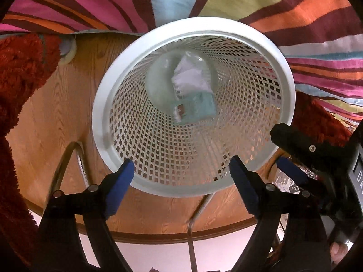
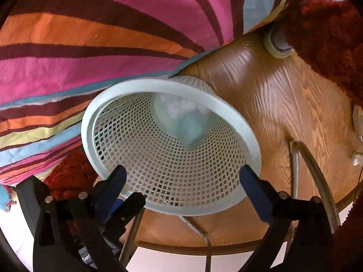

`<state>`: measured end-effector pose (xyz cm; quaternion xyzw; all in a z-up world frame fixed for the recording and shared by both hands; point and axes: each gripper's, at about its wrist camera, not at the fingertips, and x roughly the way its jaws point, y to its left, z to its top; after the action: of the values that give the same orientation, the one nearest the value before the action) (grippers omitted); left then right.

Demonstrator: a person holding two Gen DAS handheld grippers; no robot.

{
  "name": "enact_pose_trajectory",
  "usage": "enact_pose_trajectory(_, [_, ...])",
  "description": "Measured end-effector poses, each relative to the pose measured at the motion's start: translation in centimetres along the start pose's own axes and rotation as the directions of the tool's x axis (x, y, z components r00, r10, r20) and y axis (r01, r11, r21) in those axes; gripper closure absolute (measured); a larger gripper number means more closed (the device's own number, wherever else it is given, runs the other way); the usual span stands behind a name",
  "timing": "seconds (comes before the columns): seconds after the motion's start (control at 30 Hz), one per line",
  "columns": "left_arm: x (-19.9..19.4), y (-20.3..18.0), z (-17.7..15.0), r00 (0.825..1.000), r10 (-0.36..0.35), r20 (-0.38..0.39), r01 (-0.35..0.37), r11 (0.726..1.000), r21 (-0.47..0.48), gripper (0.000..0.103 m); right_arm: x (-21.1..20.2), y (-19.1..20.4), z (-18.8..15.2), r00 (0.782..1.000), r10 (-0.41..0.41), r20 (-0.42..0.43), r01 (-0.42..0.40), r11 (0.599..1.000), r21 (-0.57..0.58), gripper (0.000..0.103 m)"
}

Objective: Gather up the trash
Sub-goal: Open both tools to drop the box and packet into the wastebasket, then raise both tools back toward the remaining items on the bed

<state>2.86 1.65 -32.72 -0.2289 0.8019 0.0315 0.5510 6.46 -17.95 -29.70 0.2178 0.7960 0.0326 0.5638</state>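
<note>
A white mesh waste basket (image 1: 281, 72) stands on a round wooden surface (image 1: 68, 117). At its bottom lie a crumpled white wrapper (image 1: 190, 74) and a teal packet (image 1: 202, 108). My left gripper (image 1: 181, 181) hangs open over the basket's near rim with nothing between its blue pads. In the right wrist view the basket (image 2: 158, 86) leans away, and its contents look blurred. My right gripper (image 2: 185, 188) is open over that rim, with no object between its fingers. A bit of crinkled silver foil (image 1: 285, 187) shows beside the right gripper, outside the basket; what it rests on is hidden.
A striped blanket (image 1: 306, 18) in pink, orange and blue lies behind the basket. Red shaggy fabric (image 1: 20, 72) flanks both sides. A bent metal tube frame (image 2: 315, 172) runs under the wood. A small grey and white round object (image 2: 276, 43) sits at the blanket's edge.
</note>
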Motion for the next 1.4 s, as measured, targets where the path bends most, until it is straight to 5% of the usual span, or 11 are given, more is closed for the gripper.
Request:
enact_pose_trajectory(0.53, [-1.4,0.6,-0.6,1.0,-0.008,0.022,0.008,1.0,-0.002,0.019,-1.2,0.6,-1.1,0.998,-0.029,0.047,0.031,0.999,-0.042,0.008])
enact_pose_trajectory(0.67, [-2.8,0.9,-1.2,0.998,-0.028,0.053,0.028,1.0,0.007,0.019,-3.1,0.6,-1.5,0.99,-0.063,0.126,0.07,0.996,-0.053,0.008])
enact_pose_trajectory(0.93, [-8.0,0.1,-3.3,0.979,-0.043,0.201,0.023,0.995,0.101,0.019,-8.9,2.2,-3.5,0.949,-0.003,0.317,0.055,0.986,-0.156,0.008])
enact_pose_trajectory(1.07, [-11.9,-1.3,-5.1,0.93,0.004,0.368,-0.076,0.981,0.181,0.019,-12.1,3.0,-4.7,0.913,0.035,0.405,0.064,0.972,-0.228,0.008])
enact_pose_trajectory(1.17, [-15.0,-2.6,-6.7,0.857,0.005,0.515,-0.151,0.958,0.243,0.019,-14.8,4.0,-6.0,0.867,0.052,0.496,0.113,0.948,-0.298,0.008])
enact_pose_trajectory(1.23, [-17.1,-3.5,-7.8,0.789,-0.015,0.614,-0.2,0.939,0.28,0.019,-17.0,4.6,-7.0,0.809,0.079,0.582,0.153,0.929,-0.338,0.008])
enact_pose_trajectory(1.4, [-20.6,-5.3,-9.4,0.631,-0.034,0.775,-0.321,0.898,0.3,0.019,-23.1,5.6,-9.0,0.615,0.164,0.771,0.238,0.894,-0.38,0.008])
